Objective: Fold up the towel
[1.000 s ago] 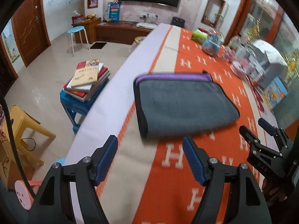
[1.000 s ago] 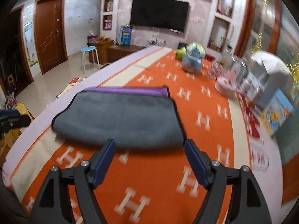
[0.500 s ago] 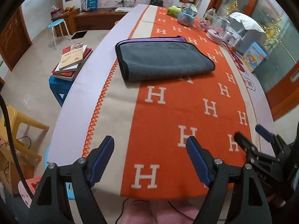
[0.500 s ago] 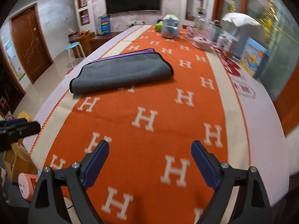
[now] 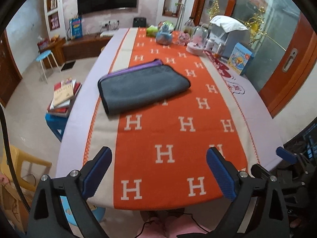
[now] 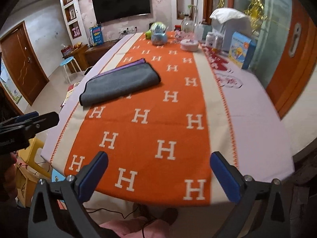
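Observation:
A grey towel [image 5: 142, 88] with a purple edge lies folded flat on the orange tablecloth [image 5: 168, 134], left of the table's middle. It also shows in the right wrist view [image 6: 120, 83]. My left gripper [image 5: 158, 171] is open and empty, held back over the table's near edge, far from the towel. My right gripper [image 6: 159, 175] is open and empty too, also over the near edge. The right gripper shows at the right border of the left wrist view [image 5: 285, 158]. The left gripper shows at the left border of the right wrist view [image 6: 29, 121].
Ornaments, a glass dome [image 5: 198, 39] and a blue box [image 5: 240, 58] crowd the table's far right. A stack of books [image 5: 64, 95] sits on a blue stool left of the table. A yellow chair [image 5: 21, 164] stands at the near left.
Both grippers have pulled back from the towel to the table's near edge and risen. The towel lies as before.

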`<action>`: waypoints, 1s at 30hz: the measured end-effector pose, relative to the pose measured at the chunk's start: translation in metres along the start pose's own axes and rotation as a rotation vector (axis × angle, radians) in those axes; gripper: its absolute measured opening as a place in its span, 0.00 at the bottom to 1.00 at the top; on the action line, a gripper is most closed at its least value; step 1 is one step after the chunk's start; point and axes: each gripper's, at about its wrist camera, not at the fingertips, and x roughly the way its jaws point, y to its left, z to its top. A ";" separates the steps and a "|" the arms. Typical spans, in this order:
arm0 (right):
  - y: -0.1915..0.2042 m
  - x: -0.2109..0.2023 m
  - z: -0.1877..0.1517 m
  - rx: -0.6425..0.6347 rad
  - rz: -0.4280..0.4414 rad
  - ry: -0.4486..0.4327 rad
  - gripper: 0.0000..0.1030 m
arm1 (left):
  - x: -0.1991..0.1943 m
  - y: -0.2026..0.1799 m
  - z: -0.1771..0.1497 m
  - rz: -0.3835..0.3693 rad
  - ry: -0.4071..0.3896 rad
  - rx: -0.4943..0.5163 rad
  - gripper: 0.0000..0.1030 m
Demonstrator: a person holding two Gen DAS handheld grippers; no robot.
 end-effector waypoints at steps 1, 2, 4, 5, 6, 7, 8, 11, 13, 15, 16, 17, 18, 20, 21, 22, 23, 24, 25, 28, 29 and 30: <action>-0.001 -0.007 0.003 -0.003 -0.005 -0.007 1.00 | -0.005 -0.005 0.003 0.000 -0.009 0.012 0.95; -0.003 -0.013 0.007 -0.002 -0.008 -0.010 1.00 | -0.010 -0.010 0.005 -0.001 -0.019 0.026 0.95; -0.008 -0.023 0.013 0.007 -0.012 -0.004 1.00 | -0.018 -0.020 0.012 -0.011 -0.021 0.043 0.95; -0.011 -0.026 0.016 0.014 -0.015 0.003 1.00 | -0.021 -0.024 0.015 -0.021 -0.018 0.048 0.95; -0.014 -0.030 0.019 0.027 -0.019 0.011 1.00 | -0.024 -0.028 0.018 -0.027 -0.016 0.051 0.95; -0.017 -0.033 0.023 0.047 -0.018 0.024 1.00 | -0.027 -0.032 0.020 -0.026 -0.018 0.055 0.95; -0.019 -0.035 0.024 0.062 -0.011 0.033 1.00 | -0.030 -0.035 0.022 -0.019 -0.023 0.059 0.95; -0.024 -0.045 0.029 0.093 0.016 0.040 1.00 | -0.040 -0.041 0.025 0.005 -0.043 0.058 0.95; -0.025 -0.049 0.030 0.099 0.020 0.038 1.00 | -0.044 -0.042 0.025 0.017 -0.049 0.047 0.96; -0.023 -0.050 0.030 0.094 0.020 0.033 1.00 | -0.046 -0.043 0.025 0.038 -0.053 0.030 0.96; -0.022 -0.051 0.029 0.087 0.009 0.026 1.00 | -0.047 -0.044 0.024 0.047 -0.059 0.024 0.96; -0.021 -0.052 0.029 0.081 0.000 0.017 1.00 | -0.048 -0.044 0.023 0.054 -0.064 0.022 0.96; -0.020 -0.052 0.029 0.077 -0.006 0.010 1.00 | -0.047 -0.046 0.023 0.057 -0.064 0.026 0.96; -0.020 -0.053 0.030 0.074 -0.008 0.004 1.00 | -0.046 -0.049 0.022 0.074 -0.063 0.029 0.96; -0.019 -0.053 0.029 0.071 -0.006 0.001 1.00 | -0.046 -0.050 0.021 0.079 -0.067 0.031 0.96; -0.019 -0.054 0.029 0.069 -0.009 -0.004 1.00 | -0.047 -0.052 0.020 0.082 -0.072 0.032 0.96; -0.020 -0.054 0.029 0.067 -0.013 -0.011 1.00 | -0.047 -0.053 0.019 0.090 -0.079 0.033 0.96; -0.021 -0.055 0.030 0.070 -0.015 -0.015 1.00 | -0.048 -0.054 0.019 0.094 -0.083 0.035 0.96; -0.022 -0.055 0.030 0.073 -0.017 -0.018 1.00 | -0.048 -0.055 0.019 0.099 -0.088 0.036 0.96; -0.024 -0.052 0.031 0.077 -0.021 -0.010 1.00 | -0.051 -0.059 0.019 0.117 -0.105 0.039 0.97; -0.025 -0.051 0.031 0.077 -0.021 -0.004 1.00 | -0.051 -0.060 0.019 0.118 -0.108 0.041 0.99; -0.026 -0.049 0.030 0.081 -0.017 0.006 1.00 | -0.051 -0.061 0.020 0.118 -0.112 0.047 0.99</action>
